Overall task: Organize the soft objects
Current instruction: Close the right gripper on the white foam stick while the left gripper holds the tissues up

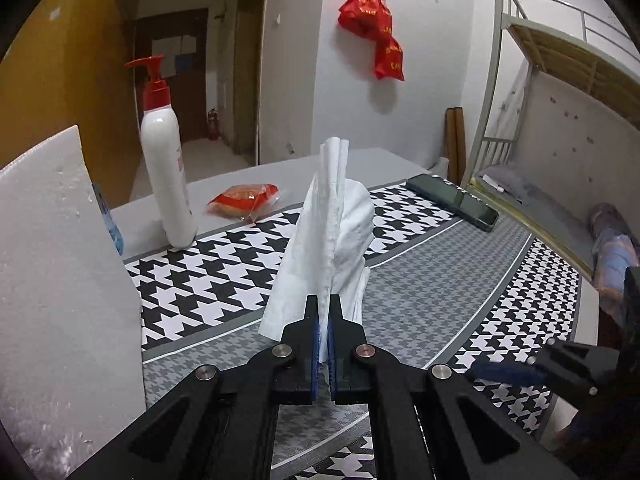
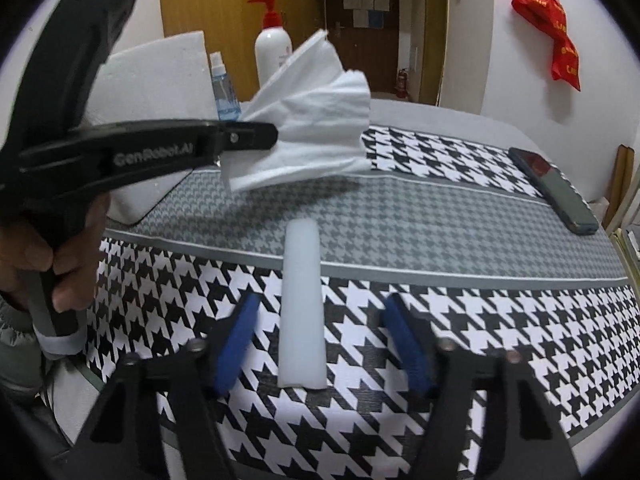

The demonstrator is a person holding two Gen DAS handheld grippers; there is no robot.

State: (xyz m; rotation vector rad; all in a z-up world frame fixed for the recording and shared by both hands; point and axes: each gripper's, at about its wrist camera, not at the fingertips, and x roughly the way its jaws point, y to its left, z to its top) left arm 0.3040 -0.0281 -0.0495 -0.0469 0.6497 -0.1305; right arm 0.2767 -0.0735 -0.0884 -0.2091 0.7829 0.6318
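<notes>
Left gripper (image 1: 325, 312), lower centre of the left wrist view: jaws pressed together on the lower edge of a white tissue (image 1: 332, 224), which fans upward to mid-frame, clear of the cloth. The same gripper enters the right wrist view from the left edge, tips at (image 2: 272, 136), with the tissue (image 2: 316, 120) spreading to the right of them in the upper centre; a hand (image 2: 52, 264) grips its handle at the left margin.

Right gripper (image 2: 320, 340), lower centre of the right wrist view: jaws partly apart, blue pads (image 2: 236, 344) standing on either side of a white foam strip (image 2: 301, 304). The strip lies flat on the houndstooth tablecloth (image 2: 500, 320), running up the frame between the pads; a gap shows on each side, so nothing is clamped. In the left wrist view the right gripper appears blurred at the lower right edge (image 1: 516, 374).

Surroundings, left wrist view: a white foam block (image 1: 64, 260) fills the left side; a white pump bottle (image 1: 166, 160) with red top stands upper left; a red snack packet (image 1: 244, 198) lies just right of it; a dark phone (image 1: 456, 200) rests on the cloth at right of centre; a red bag (image 1: 374, 28) hangs on the wall at top; a bunk bed (image 1: 560, 100) occupies the right. In the right wrist view a small blue spray bottle (image 2: 224, 88) stands between block and pump bottle.
</notes>
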